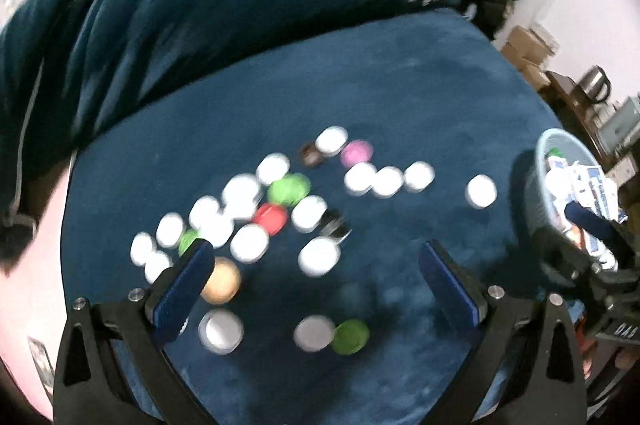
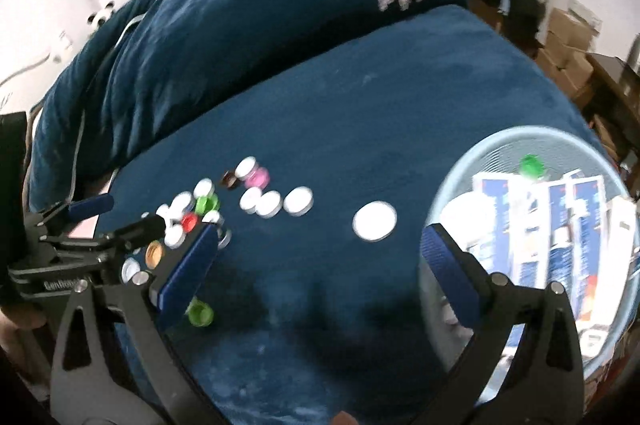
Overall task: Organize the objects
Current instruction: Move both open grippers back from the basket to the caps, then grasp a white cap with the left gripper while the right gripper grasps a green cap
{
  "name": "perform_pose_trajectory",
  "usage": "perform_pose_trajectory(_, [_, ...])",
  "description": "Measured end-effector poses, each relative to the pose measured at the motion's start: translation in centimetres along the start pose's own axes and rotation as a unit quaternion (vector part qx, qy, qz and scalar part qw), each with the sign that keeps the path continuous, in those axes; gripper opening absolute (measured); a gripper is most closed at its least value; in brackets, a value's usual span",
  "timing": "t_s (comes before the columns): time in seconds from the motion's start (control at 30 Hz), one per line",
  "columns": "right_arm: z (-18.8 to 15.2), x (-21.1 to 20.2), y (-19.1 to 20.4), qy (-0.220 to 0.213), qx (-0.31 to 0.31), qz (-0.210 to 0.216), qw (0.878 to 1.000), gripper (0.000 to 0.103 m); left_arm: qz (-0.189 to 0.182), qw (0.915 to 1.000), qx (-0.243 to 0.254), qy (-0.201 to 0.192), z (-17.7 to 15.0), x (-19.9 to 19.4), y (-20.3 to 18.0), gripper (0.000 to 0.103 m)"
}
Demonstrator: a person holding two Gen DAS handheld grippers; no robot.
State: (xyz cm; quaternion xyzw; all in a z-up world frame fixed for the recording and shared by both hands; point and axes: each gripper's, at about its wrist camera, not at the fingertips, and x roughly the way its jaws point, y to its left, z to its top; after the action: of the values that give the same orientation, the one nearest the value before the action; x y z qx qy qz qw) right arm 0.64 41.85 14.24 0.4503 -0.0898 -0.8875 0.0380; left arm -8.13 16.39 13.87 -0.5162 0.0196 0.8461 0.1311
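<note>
Partly legible "GenRobot" on left gripper [image 2: 86, 215], spread, empty; right gripper [image 2: 316, 253] spread; caps [image 1: 248, 243] scattered.

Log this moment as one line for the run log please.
left hand-held gripper: open, empty, above caps | right hand-held gripper: open, empty | basket: boxes, green cap
</note>
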Motion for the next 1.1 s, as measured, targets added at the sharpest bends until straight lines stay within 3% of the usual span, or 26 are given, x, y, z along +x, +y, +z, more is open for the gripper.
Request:
perform_pose_trajectory(0.17, [-3.5,4.0,2.5,0.055,-0.012,-0.008,0.998,0.102,0.023,0.9990,-0.027,0.029,-2.4,1.7,3.5,0.102])
perform_pose_trajectory(0.4, [-7.6,11.0,3.1,0.173,-0.002,-0.046,0.984,0.103,0.020,0.9977,0.019,0.061,-5.2,4.1,3.4,0.102])
perform_pose_trajectory(0.6, [-8.9,11.6,3.8,0.150,-0.046,-0.084,0.984,0.103,0.022,0.9969,0.046,0.060,-6.3,4.2,3.5,0.102])
perform_pose_trajectory(0.7, [-8.9,10.1,4.1,0.138,-0.052,-0.058,0.987,0.103,0.021,0.9975,0.028,0.062,-6.9,4.2,4.6,0.102])
perform_pose_trajectory(0.77, [-8.8,8.8,4.9,0.112,-0.060,-0.001,0.992,0.103,0.020,0.9979,0.018,0.058,-7.3,4.0,5.2,0.102])
perform_pose_trajectory(0.87, [-9.0,8.7,7.3,0.116,-0.106,0.056,0.986,0.101,0.022,0.9981,0.004,0.057,-7.8,3.9,6.0,0.102])
perform_pose_trajectory(0.93, [-8.9,9.2,9.1,0.124,-0.137,0.071,0.980,0.097,0.022,0.9982,-0.006,0.056,-8.0,3.7,6.4,0.102])
perform_pose_trajectory(1.03, [-9.2,10.6,11.1,0.134,-0.173,0.068,0.973,0.076,0.021,0.9983,-0.015,0.053,-8.2,3.6,6.9,0.101])
perform_pose_trajectory(1.1, [-9.4,10.7,11.4,0.131,-0.182,0.062,0.973,0.044,0.017,0.9984,-0.016,0.052,-8.2,3.6,6.9,0.100])
